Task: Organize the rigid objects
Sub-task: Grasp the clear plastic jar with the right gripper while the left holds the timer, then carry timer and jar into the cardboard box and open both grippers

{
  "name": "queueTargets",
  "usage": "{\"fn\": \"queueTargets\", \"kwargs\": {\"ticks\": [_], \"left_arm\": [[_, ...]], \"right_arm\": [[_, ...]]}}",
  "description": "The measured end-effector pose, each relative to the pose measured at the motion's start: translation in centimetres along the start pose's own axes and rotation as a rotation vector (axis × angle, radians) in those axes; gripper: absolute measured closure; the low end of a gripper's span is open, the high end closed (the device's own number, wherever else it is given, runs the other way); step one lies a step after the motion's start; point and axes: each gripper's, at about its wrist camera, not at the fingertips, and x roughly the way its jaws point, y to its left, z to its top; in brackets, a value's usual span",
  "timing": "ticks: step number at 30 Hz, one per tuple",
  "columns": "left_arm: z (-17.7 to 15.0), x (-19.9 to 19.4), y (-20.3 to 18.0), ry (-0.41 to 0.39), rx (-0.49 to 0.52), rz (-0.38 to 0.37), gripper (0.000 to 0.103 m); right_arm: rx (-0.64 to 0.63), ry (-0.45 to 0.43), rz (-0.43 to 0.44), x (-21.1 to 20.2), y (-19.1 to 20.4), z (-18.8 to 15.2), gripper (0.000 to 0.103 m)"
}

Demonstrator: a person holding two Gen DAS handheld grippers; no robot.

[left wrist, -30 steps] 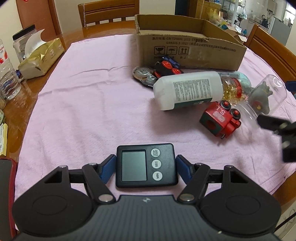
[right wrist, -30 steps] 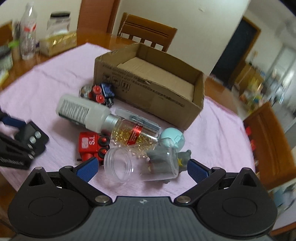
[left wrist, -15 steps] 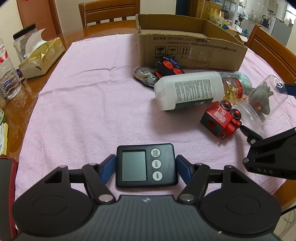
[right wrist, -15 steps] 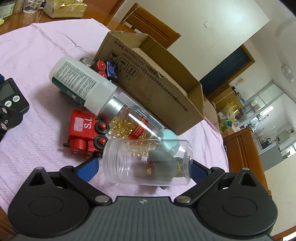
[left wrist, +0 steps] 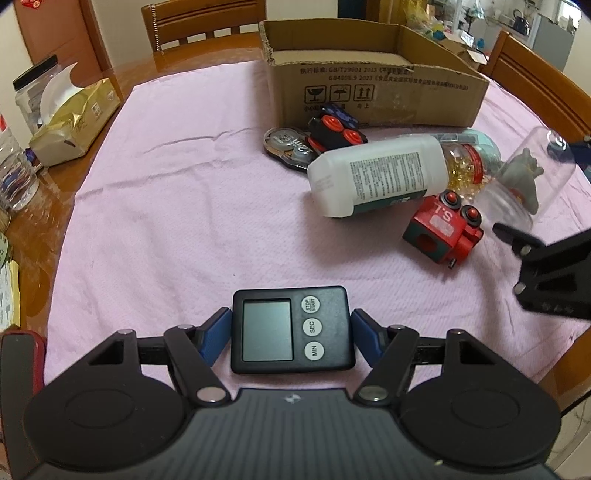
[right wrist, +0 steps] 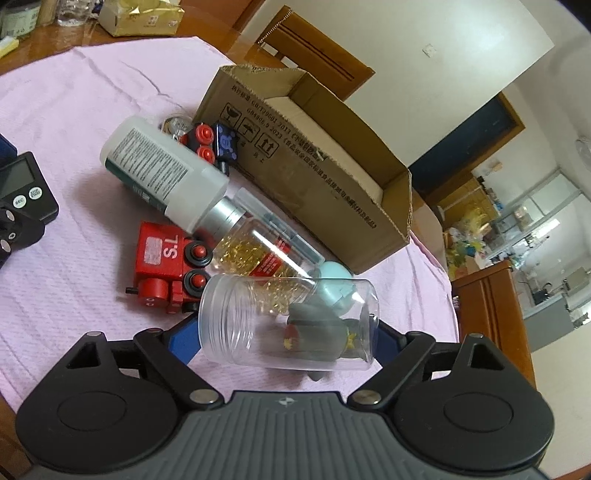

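Note:
My left gripper (left wrist: 291,334) is shut on a black digital timer (left wrist: 290,328), held low over the pink cloth (left wrist: 177,206). My right gripper (right wrist: 286,338) is shut on a clear plastic jar (right wrist: 288,325) with a grey toy inside, lifted and tilted; the jar also shows in the left wrist view (left wrist: 528,181). On the cloth lie a white bottle (left wrist: 376,173), a red toy train (left wrist: 443,230), a jar of golden capsules (right wrist: 258,254), a black toy car with red wheels (left wrist: 334,131) and a round tin (left wrist: 286,142). An open cardboard box (left wrist: 373,81) stands behind them.
A gold tissue pack (left wrist: 74,122), a lidded jar (left wrist: 33,92) and a water bottle (left wrist: 14,173) stand at the table's left edge. Wooden chairs (left wrist: 203,22) surround the table. A pale blue round object (right wrist: 334,275) lies behind the capsule jar.
My right gripper has closed on the clear jar and lifted and tilted it off the cloth. My left gripper keeps holding the timer in place.

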Motion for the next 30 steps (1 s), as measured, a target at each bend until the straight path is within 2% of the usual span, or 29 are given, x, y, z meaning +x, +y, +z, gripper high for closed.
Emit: {"fn": "queueTargets", "kwargs": {"ticks": [9, 23, 30], "left_arm": [[2.9, -1.9, 1.4, -0.012, 0.087, -0.033, 0.034], [11.3, -5.3, 2.0, -0.116, 0.139, -0.102, 0.034], [15.2, -5.5, 1.0, -0.169, 0.133, -0.08, 0.034]], "right_arm": [[0.107, 0.023, 0.181, -0.1, -4.5, 2.5, 0.01], [0.234, -0.023, 0.27, -0.3, -8.5, 6.7, 0.01], [0.257, -0.056, 0.32, 1.0, -11.1, 8.2, 0.01]]}}
